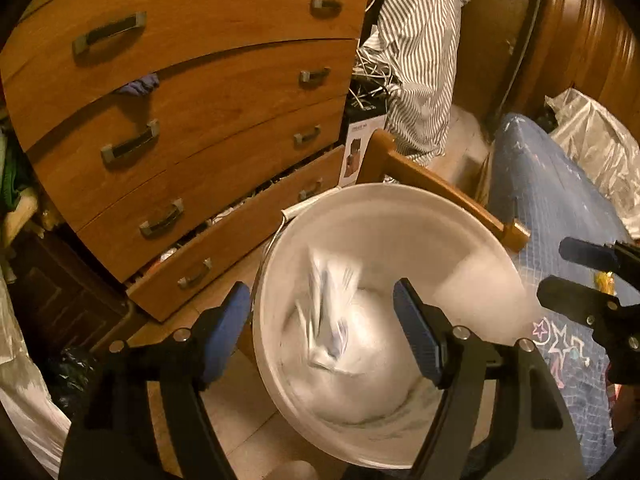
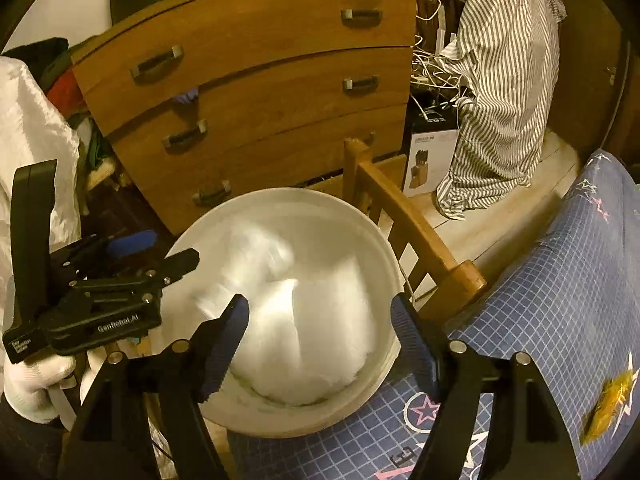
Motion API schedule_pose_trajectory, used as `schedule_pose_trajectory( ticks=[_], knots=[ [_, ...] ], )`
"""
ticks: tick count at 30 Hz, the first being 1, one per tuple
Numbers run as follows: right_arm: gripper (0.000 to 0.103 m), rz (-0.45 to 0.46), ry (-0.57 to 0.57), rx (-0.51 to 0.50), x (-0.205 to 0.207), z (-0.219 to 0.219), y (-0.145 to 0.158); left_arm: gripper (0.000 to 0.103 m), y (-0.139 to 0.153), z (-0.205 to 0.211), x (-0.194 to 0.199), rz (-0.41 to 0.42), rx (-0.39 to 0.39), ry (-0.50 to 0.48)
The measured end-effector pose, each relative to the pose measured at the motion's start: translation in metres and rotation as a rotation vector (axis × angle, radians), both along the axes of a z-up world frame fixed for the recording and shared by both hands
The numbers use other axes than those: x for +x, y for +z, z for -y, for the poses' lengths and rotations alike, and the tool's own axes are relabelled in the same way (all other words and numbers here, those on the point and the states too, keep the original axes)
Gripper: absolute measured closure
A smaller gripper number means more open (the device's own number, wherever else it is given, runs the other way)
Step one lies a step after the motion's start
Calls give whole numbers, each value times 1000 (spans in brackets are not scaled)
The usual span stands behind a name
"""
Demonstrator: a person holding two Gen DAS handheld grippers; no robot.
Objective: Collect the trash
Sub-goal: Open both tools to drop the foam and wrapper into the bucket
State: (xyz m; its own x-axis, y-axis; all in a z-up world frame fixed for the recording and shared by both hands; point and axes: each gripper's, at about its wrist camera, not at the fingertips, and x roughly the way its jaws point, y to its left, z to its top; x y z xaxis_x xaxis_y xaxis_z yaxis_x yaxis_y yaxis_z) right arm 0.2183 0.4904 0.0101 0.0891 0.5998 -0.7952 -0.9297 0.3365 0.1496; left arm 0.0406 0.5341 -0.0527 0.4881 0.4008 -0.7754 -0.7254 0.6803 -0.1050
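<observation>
A white bucket (image 1: 460, 240) stands on the floor below both grippers; it also shows in the right wrist view (image 2: 360, 224). White crumpled trash lies in it. A blurred white wrapper (image 1: 328, 312) is in mid-air inside the bucket, between my left fingers but not touching them. My left gripper (image 1: 322, 332) is open above the bucket. My right gripper (image 2: 320, 340) is open and empty over the bucket's right side; it also shows in the left wrist view (image 1: 568, 272). A yellow wrapper (image 2: 608, 404) lies on the blue bed cover.
A wooden chest of drawers (image 1: 200, 112) stands behind the bucket, its bottom drawer partly open. A wooden bed frame (image 2: 416, 232) runs beside the bucket. The blue patterned bed cover (image 2: 560, 300) is at the right. A striped shirt (image 1: 416, 52) hangs behind.
</observation>
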Motion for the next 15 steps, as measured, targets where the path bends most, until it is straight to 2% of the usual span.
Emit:
schedule_pose_trajectory(
  ticks=[8, 12, 15],
  knots=[
    [29, -14, -25, 65, 4, 31, 18, 32, 6, 8, 1, 1, 8, -15],
    [29, -24, -63, 134, 2, 78, 30, 32, 18, 31, 5, 10, 37, -45],
    [29, -10, -108, 190, -3, 139, 29, 32, 24, 58, 10, 36, 45, -97]
  ],
)
